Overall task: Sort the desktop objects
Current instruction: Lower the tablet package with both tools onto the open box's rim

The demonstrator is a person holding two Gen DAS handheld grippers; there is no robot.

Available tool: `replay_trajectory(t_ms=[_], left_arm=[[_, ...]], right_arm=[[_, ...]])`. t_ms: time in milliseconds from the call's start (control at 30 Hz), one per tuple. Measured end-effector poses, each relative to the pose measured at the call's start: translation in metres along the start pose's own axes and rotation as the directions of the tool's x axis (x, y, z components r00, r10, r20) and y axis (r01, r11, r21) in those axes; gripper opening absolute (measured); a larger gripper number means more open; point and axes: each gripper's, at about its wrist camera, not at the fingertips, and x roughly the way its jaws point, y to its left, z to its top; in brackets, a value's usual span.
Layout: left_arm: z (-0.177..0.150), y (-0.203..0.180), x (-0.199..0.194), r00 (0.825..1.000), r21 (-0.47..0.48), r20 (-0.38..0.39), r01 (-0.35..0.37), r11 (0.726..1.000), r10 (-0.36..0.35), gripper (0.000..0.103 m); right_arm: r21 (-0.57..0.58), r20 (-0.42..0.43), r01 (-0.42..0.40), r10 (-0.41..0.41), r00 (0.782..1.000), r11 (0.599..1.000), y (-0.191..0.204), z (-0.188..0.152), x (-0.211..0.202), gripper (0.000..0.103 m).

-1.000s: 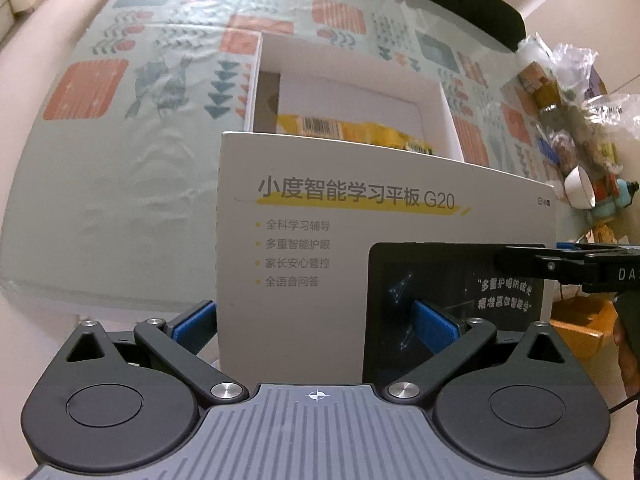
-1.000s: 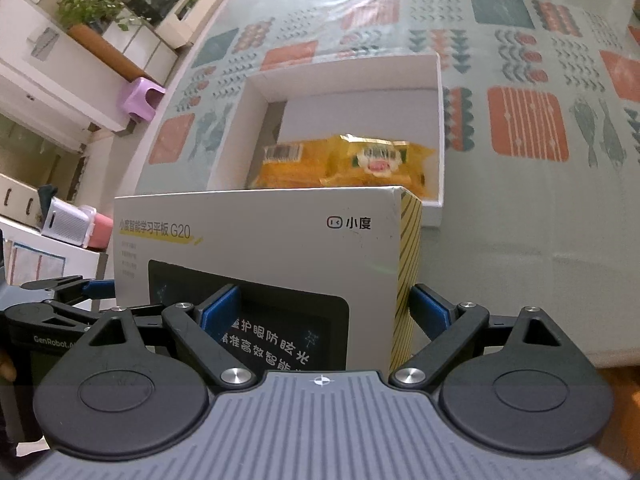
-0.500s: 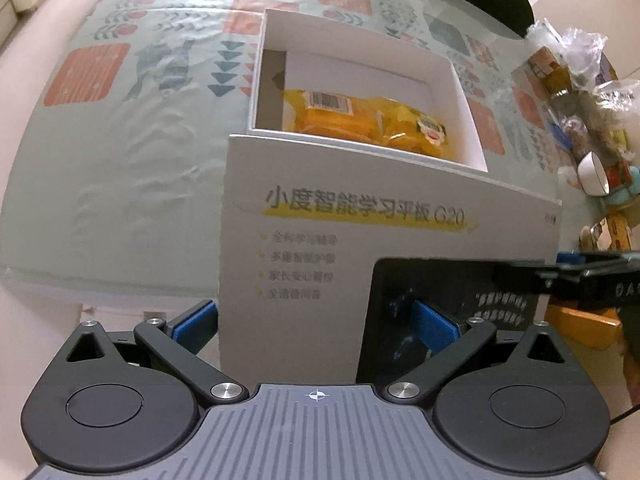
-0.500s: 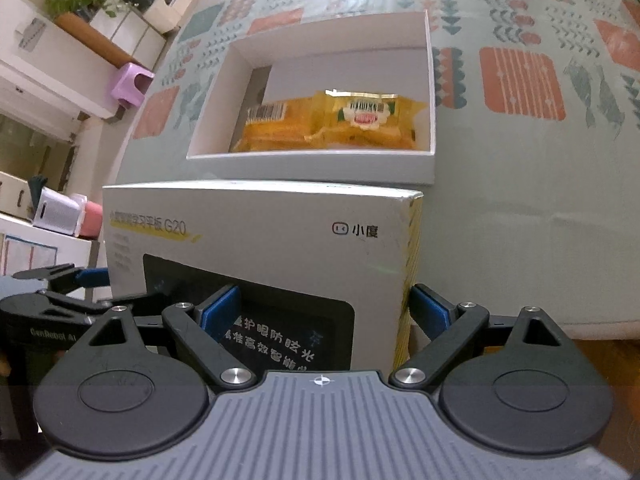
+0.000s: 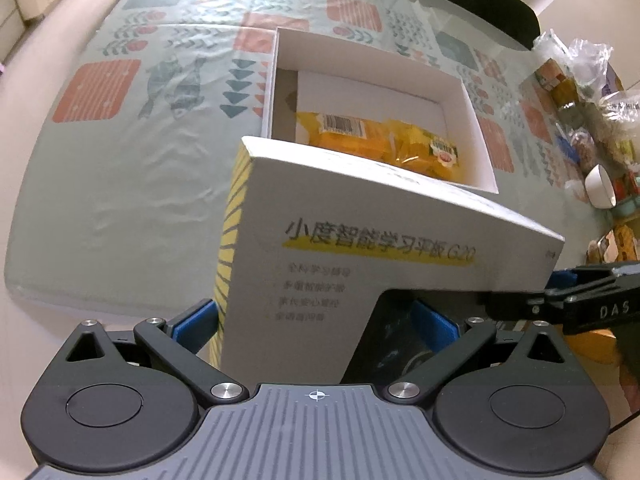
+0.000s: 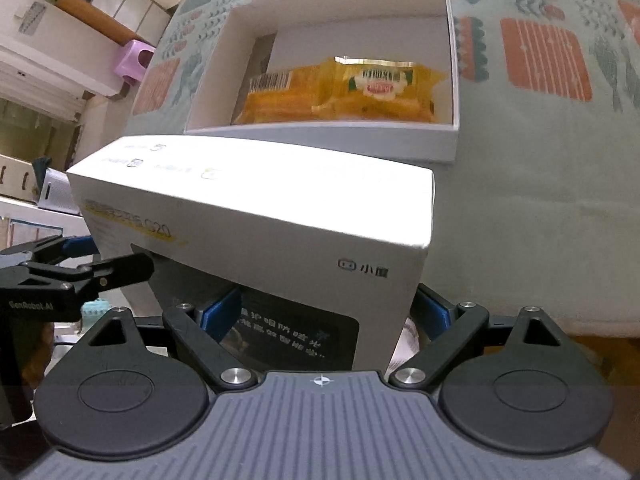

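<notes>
**Lid carried toward open tray**

Held between both grippers: white box lid (image 5: pixel 384 248), long axis running side to side, tilted, near edge of table (image 5: pixel 120 184). Left gripper (image 5: pixel 316 320) clamped across lid's left end; right gripper (image 6: pixel 324 308) clamped across its right end. Straight ahead of both, just beyond lid's far edge: open white tray (image 6: pixel 320 138), same long axis. Inside tray: yellow snack packet (image 6: pixel 344 92) lying flat on a white insert. Likely next: carry forward, level out, lower square over tray rim. Neither hand nearer.
</notes>
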Motion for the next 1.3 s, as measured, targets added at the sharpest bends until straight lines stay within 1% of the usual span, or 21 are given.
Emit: replay_trajectory(t_ms=[133, 267, 467, 600, 700, 800, 967, 1133, 1300], left_arm=[[0.011, -0.001, 0.001, 1.0, -0.013, 0.006, 0.02, 1.0, -0.019, 0.103], [0.025, -0.004, 0.001, 1.0, -0.013, 0.018, 0.02, 1.0, -0.019, 0.103], [0.054, -0.007, 0.001, 0.999, -0.015, 0.027, 0.024, 1.0, -0.023, 0.103], [0.075, -0.01, 0.004, 0.999, -0.006, 0.029, 0.012, 1.0, -0.012, 0.103], [0.091, -0.009, 0.006, 1.0, -0.007, 0.027, 0.013, 1.0, -0.013, 0.103], [0.11, -0.008, 0.01, 0.999, -0.022, 0.016, 0.03, 0.999, -0.029, 0.103], [0.139, -0.013, 0.019, 1.0, -0.013, 0.008, 0.02, 1.0, -0.02, 0.103], [0.162, -0.014, 0.03, 1.0, -0.025, -0.006, 0.029, 0.999, -0.029, 0.103], [0.178, -0.015, 0.04, 0.999, -0.032, -0.019, 0.026, 0.999, -0.026, 0.102]], right_arm=[[-0.007, 0.021, 0.009, -0.008, 1.0, 1.0, -0.001, 0.015, -0.009, 0.103], [-0.017, 0.039, 0.015, -0.014, 0.999, 1.0, -0.003, 0.031, -0.016, 0.103], [-0.024, 0.051, 0.014, -0.013, 0.999, 1.0, -0.008, 0.058, -0.021, 0.103], [-0.039, 0.057, 0.017, -0.015, 0.998, 0.999, -0.008, 0.081, -0.021, 0.103], [-0.043, 0.055, 0.015, -0.012, 0.998, 0.999, -0.011, 0.099, -0.022, 0.103], [-0.045, 0.062, 0.019, -0.016, 0.998, 0.999, -0.014, 0.117, -0.023, 0.103], [-0.057, 0.072, 0.017, -0.013, 0.997, 0.998, -0.019, 0.15, -0.025, 0.103], [-0.058, 0.067, 0.016, -0.012, 0.998, 0.998, -0.03, 0.181, -0.02, 0.103], [-0.05, 0.041, 0.01, -0.008, 0.999, 0.999, -0.04, 0.197, -0.009, 0.103]])
